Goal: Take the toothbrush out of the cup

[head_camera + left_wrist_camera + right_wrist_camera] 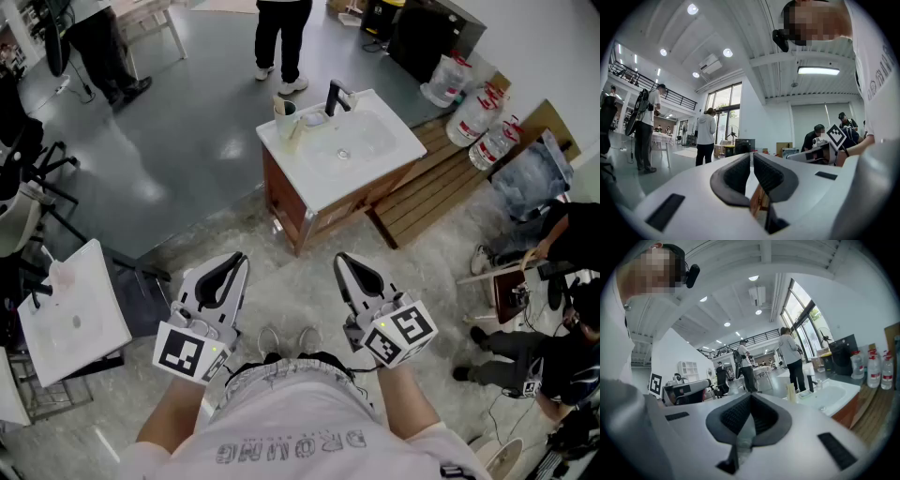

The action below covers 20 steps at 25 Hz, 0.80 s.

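Toothbrush (pixel 284 105) stands in the cup (pixel 286 120) beside the tap (pixel 335 97) on the sink surface (pixel 398 142), well apart from you. Your left tongs (pixel 238 260) and right tongs (pixel 343 260) are pressed together and hold nothing. The step in hand is the approach. Next, close in, spread one pair, and align it with the handle.

A white washbasin (pixel 370 141) with a black tap (pixel 335 96) tops a brown wooden cabinet (pixel 284 202) on the grey floor. A slatted wooden pallet (pixel 436 192) lies just beside it, with large water bottles (pixel 483 127) near its far end. A person in dark trousers (pixel 281 37) stands beyond
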Motion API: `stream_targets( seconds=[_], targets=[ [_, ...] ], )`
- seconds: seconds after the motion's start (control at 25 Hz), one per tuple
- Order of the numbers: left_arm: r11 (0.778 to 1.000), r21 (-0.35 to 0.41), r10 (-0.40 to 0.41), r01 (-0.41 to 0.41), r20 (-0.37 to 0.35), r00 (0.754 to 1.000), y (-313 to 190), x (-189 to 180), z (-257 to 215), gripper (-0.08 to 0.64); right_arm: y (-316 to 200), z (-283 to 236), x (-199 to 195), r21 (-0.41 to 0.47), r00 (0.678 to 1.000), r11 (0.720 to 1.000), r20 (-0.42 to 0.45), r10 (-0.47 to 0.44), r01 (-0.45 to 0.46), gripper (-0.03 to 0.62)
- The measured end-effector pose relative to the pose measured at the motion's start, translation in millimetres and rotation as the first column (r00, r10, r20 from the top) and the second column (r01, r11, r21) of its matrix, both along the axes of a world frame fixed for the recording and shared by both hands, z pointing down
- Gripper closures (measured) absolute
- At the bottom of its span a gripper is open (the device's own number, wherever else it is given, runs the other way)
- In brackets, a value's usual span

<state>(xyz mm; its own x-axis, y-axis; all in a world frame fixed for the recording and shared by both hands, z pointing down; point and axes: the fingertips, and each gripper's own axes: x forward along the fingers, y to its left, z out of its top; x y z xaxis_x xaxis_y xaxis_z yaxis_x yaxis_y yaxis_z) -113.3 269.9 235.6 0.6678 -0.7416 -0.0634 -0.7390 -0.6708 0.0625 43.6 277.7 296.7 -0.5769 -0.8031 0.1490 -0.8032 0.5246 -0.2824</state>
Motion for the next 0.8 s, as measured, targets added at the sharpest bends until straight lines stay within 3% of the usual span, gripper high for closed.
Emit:
stream_targets(
  seconds=[0.8],
  targets=[
    [1.000, -0.016, -0.017, 0.017, -0.001, 1.000, -2.5, 1.2, 6.8, 0.522, -7.3, 4.8, 3.2, -0.007, 1.000, 1.000, -0.006, 0.022, -0.022, 0.586]
  ],
)
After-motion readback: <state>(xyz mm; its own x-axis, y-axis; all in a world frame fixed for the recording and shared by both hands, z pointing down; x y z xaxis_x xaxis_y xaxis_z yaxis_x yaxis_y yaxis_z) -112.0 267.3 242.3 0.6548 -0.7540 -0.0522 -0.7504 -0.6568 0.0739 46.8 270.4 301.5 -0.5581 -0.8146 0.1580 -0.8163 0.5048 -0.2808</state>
